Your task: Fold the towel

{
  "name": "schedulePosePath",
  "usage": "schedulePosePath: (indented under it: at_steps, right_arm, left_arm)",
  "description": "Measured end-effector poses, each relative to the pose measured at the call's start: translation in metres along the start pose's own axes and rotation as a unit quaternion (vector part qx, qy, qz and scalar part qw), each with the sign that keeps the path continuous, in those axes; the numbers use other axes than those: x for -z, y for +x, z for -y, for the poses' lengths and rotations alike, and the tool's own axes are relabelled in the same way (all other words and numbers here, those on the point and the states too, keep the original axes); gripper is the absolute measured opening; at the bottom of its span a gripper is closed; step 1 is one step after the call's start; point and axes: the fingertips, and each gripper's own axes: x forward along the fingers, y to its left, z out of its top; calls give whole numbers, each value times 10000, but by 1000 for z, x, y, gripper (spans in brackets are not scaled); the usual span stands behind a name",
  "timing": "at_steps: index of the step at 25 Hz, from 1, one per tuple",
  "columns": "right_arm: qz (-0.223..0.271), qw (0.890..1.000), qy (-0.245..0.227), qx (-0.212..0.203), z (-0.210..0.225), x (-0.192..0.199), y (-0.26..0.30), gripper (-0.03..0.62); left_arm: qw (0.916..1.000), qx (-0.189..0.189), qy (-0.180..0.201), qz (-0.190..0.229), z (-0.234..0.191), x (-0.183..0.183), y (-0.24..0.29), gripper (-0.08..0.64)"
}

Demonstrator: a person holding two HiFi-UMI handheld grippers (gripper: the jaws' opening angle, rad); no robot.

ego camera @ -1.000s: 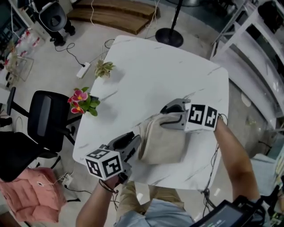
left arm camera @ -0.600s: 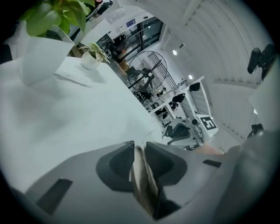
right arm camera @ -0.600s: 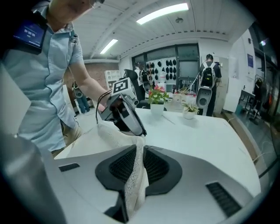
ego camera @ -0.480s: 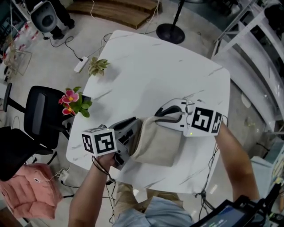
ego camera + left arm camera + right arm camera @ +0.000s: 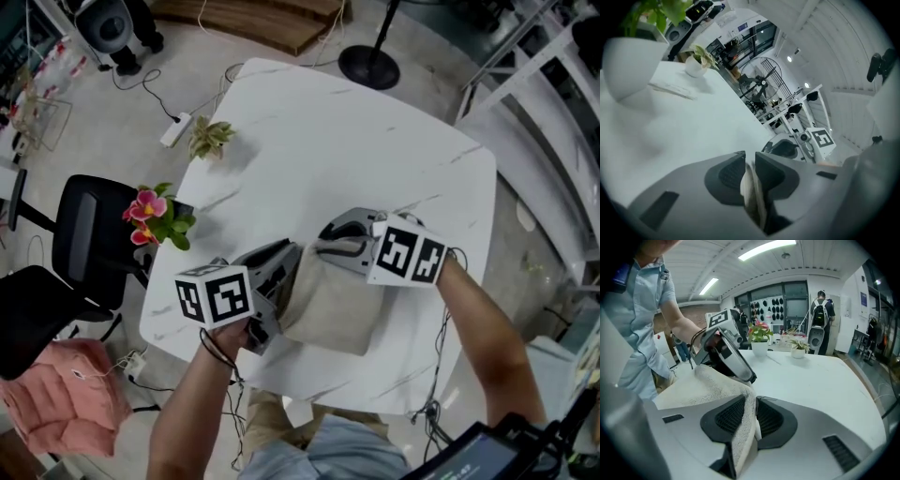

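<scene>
A white table with faint grey veining and rounded corners fills the middle of the head view, set cornerwise to the frame. A beige towel lies on it in the lower middle of the frame, close to the table's near edge, doubled over into a rough rectangle. Its upper edge is raised off the surface. At the table's left edge stands a flowering plant with pink blooms in a white pot. Further up along that same edge, towards the upper left, stands a small green plant, also in a white pot, well apart from the towel.
</scene>
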Motion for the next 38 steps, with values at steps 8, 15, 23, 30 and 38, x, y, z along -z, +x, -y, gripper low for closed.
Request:
schedulePosePath:
  at_steps: [8, 15, 23, 30, 38]
  right_arm:
    - [-182, 9987, 482, -22, 8, 6, 10, 109]
    - [-289, 9980, 562, -65, 8, 9, 14, 109]
    - [928, 9831, 1567, 183, 42, -18, -36, 215]
    - [465, 9955, 742, 359, -15, 6, -70, 34]
    - [213, 9903, 1037, 897, -13, 41, -46, 43]
  left_arm:
    - [9968, -53, 216, 762, 20, -23, -55, 68]
    - [9988, 287, 278, -289, 40, 64, -50, 51]
    - [9982, -93, 383, -458, 9, 70, -43, 21]
    - [9975, -110, 464, -517, 8, 71, -43, 21]
    - [9969, -158, 507, -573, 6, 67, -41, 17]
